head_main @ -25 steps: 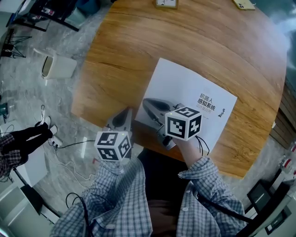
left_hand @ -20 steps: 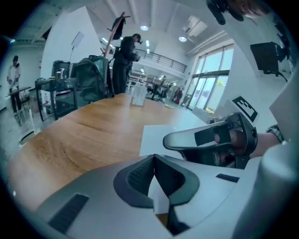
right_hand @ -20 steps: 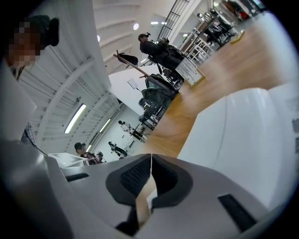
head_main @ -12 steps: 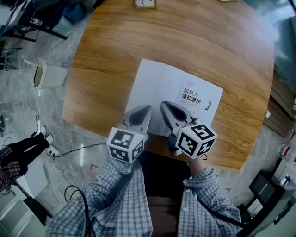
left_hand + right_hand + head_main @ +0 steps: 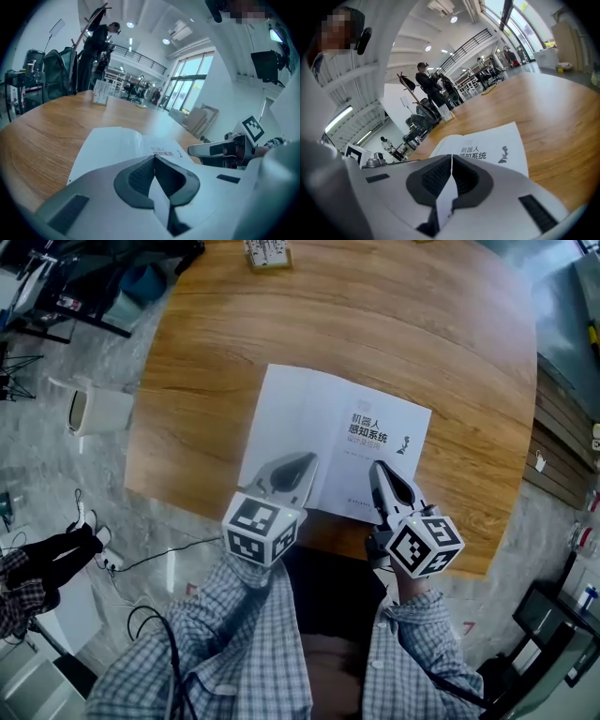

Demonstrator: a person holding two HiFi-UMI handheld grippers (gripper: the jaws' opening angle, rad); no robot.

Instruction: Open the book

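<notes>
The book [image 5: 309, 427] lies flat on the round wooden surface [image 5: 234, 324], close to the edge where the person stands. It is white, with dark print on its right part. A soft fold runs from the near side to the far side, just left of the print. It is hard to tell if this fold is the book's back or just a bend in the cover.

The book's long side runs from left to right in the head view, and the right end sits a little nearer to the person. The print stands the right way up for the person, so the bottom of the book points at them.

The left gripper [image 5: 305, 462] is over the near edge of the left part. Its fingers are pressed together with nothing between them. The right gripper [image 5: 378, 468] is over the near right part, just below the print. Its fingers are pressed together too, and they hold nothing. No view shows if the tips touch the paper.

The book looks thin and light. The cover looks like smooth paper, so it will likely bend and may slide on the wood when it is pushed. It could crease if it is squeezed hard. A good place to take hold is probably the thin outer edge or a corner, far from the fold. The fingers would need to spread first, and the other gripper could press down to keep the book in place.
</notes>
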